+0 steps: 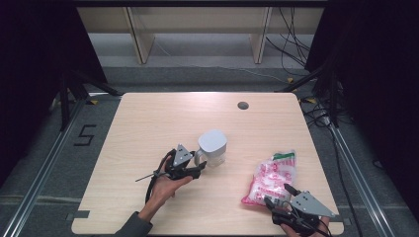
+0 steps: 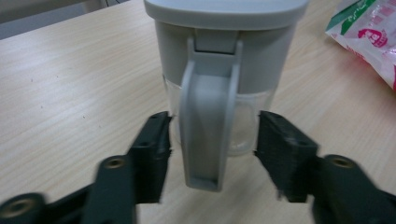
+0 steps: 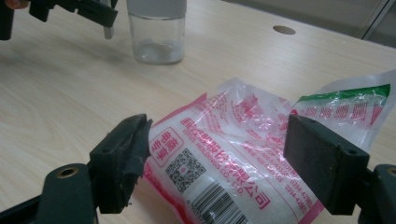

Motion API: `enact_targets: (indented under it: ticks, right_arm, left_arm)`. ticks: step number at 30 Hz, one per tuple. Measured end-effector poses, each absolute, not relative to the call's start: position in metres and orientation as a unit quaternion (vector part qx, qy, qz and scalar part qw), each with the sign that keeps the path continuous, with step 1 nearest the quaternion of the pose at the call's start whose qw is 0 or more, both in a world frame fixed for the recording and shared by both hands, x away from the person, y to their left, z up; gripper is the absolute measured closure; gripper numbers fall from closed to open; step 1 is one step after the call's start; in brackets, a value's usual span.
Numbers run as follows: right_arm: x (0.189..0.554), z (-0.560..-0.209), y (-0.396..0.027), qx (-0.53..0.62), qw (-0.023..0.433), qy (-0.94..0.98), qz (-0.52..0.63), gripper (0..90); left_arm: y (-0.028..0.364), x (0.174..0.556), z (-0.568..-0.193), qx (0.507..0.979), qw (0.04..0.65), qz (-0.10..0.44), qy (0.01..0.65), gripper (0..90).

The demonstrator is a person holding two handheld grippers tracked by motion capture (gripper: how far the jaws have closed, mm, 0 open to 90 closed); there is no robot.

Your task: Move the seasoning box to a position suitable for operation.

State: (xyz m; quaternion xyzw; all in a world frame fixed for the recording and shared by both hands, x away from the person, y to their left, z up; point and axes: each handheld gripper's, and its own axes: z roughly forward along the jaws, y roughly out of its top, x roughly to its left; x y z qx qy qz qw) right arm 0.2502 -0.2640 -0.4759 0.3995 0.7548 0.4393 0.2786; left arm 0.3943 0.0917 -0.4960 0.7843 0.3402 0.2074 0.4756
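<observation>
A clear jug (image 1: 213, 148) with a grey lid and grey handle (image 2: 206, 126) stands near the middle of the table. My left gripper (image 1: 197, 170) is open, its jaws on either side of the handle without touching it. A pink and white plastic bag (image 1: 272, 177) of white grains, with a green strip at its far end, lies flat at the right front. My right gripper (image 1: 280, 196) is open at the bag's near end, and the bag's corner (image 3: 219, 163) lies between its jaws. The jug's glass base (image 3: 156, 37) and my left gripper (image 3: 70, 11) appear farther off in the right gripper view.
The light wooden table (image 1: 148, 123) has a round grey cable hole (image 1: 242, 105) near its far edge. Beyond it are wooden bench legs and floor cables. Dark frames flank the table on both sides.
</observation>
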Motion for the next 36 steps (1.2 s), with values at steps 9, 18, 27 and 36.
enact_targets:
  ticks: [9,18,27,36]
  right_arm:
    - [0.250,-0.476,-0.263,0.399,0.275,0.754,0.444,23.1]
    - [0.251,-0.477,-0.262,0.394,0.276,0.757,0.442,22.7]
    - [0.251,-0.477,-0.261,0.390,0.277,0.760,0.440,22.6]
    - [0.250,-0.476,-0.260,0.387,0.276,0.762,0.441,22.3]
  left_arm:
    - [0.100,0.401,-0.498,0.785,0.464,0.246,0.328,67.2]
    - [0.100,0.415,-0.500,0.775,0.456,0.284,0.332,68.6]
    - [0.104,0.417,-0.503,0.760,0.460,0.289,0.357,69.9]
    - [0.110,0.416,-0.504,0.760,0.469,0.278,0.354,71.0]
